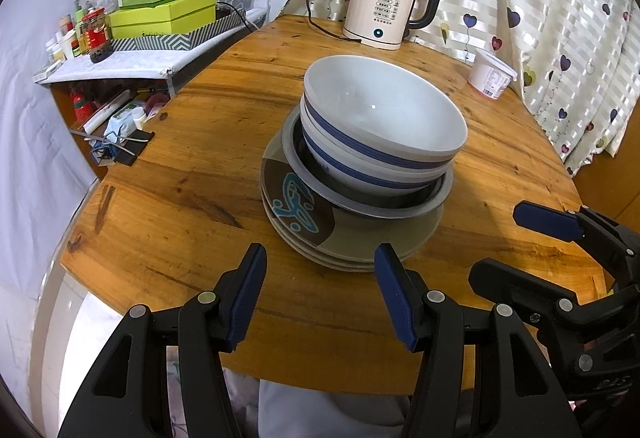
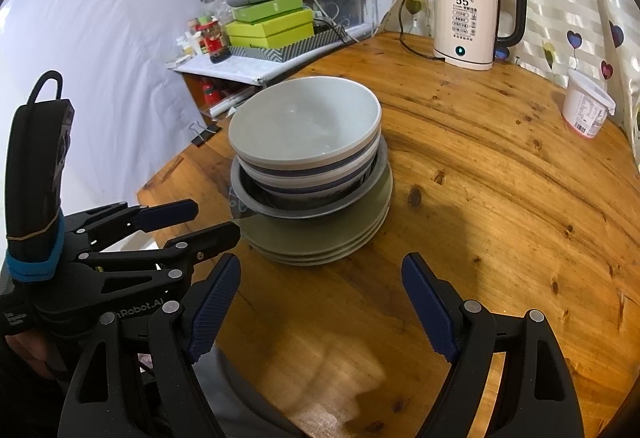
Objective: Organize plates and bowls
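One pile stands mid-table: several plates (image 1: 320, 238) (image 2: 320, 238) at the bottom, a grey dish with a dark inside (image 1: 384, 204) (image 2: 304, 208) on them, and stacked white bowls with blue bands (image 1: 380, 118) (image 2: 304, 126) on top. My left gripper (image 1: 320, 258) is open and empty, just in front of the plates' near rim. My right gripper (image 2: 322, 266) is open and empty, also in front of the pile. Each gripper shows in the other's view: the right (image 1: 520, 242) beside the pile, the left (image 2: 216, 218) with a fingertip near the plates' left rim.
An electric kettle (image 1: 390, 10) (image 2: 470, 22) stands at the back of the wooden table (image 1: 200, 198) (image 2: 500, 198), its cord trailing left. A white tub (image 1: 490, 74) (image 2: 586, 110) sits at the right by the curtain. A cluttered shelf (image 1: 120, 58) (image 2: 224, 68) adjoins the table's left edge.
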